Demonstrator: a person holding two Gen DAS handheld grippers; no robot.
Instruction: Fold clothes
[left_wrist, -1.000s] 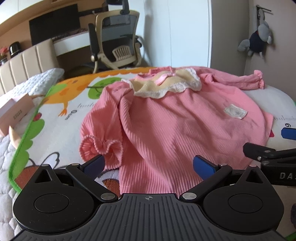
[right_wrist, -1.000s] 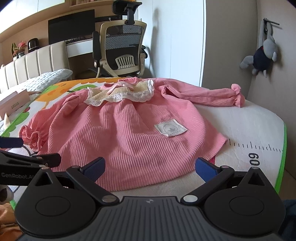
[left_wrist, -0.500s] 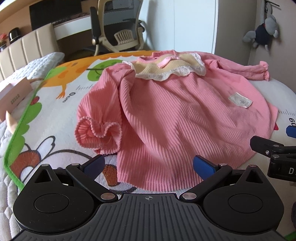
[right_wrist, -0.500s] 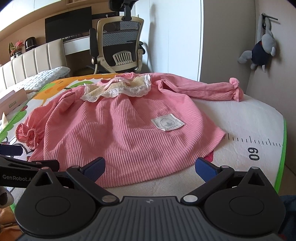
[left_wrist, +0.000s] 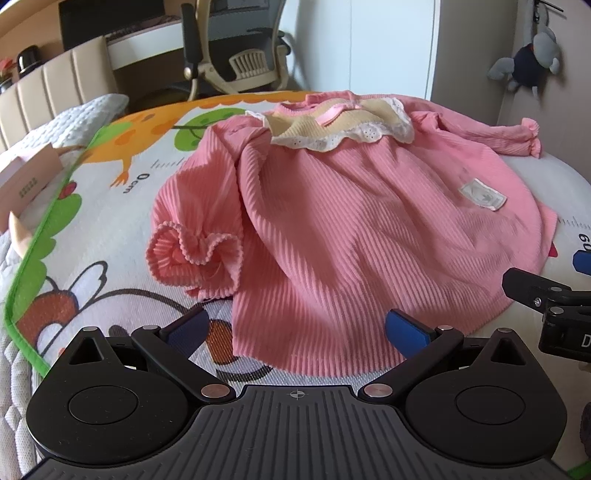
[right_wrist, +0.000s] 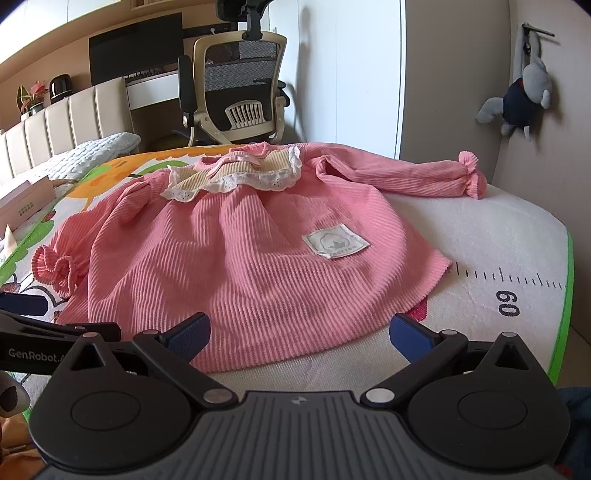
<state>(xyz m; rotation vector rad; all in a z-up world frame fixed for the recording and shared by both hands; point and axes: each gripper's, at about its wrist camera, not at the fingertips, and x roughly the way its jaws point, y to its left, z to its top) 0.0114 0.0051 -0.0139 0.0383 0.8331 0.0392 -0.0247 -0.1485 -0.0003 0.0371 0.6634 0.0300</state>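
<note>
As the left wrist view has risen and drawn back over the last second, the left gripper (left_wrist: 295, 328) hangs spread and empty above the pink dress's (left_wrist: 362, 229) hem at the play mat's (left_wrist: 103, 236) near edge — no fold begun. From the right wrist view, the right gripper (right_wrist: 299, 334) — likewise spread, holding nothing — has lifted too, so a hem grasp looks next.

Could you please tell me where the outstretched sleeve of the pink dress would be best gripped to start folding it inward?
Probably just behind the ruffled cuff of the outstretched sleeve. It lies flat and straight on the mat, away from the pink dress, so its end is free. Come from the robot's right with the open right hand-held gripper, fingers straddling the narrow gathered part.
</note>
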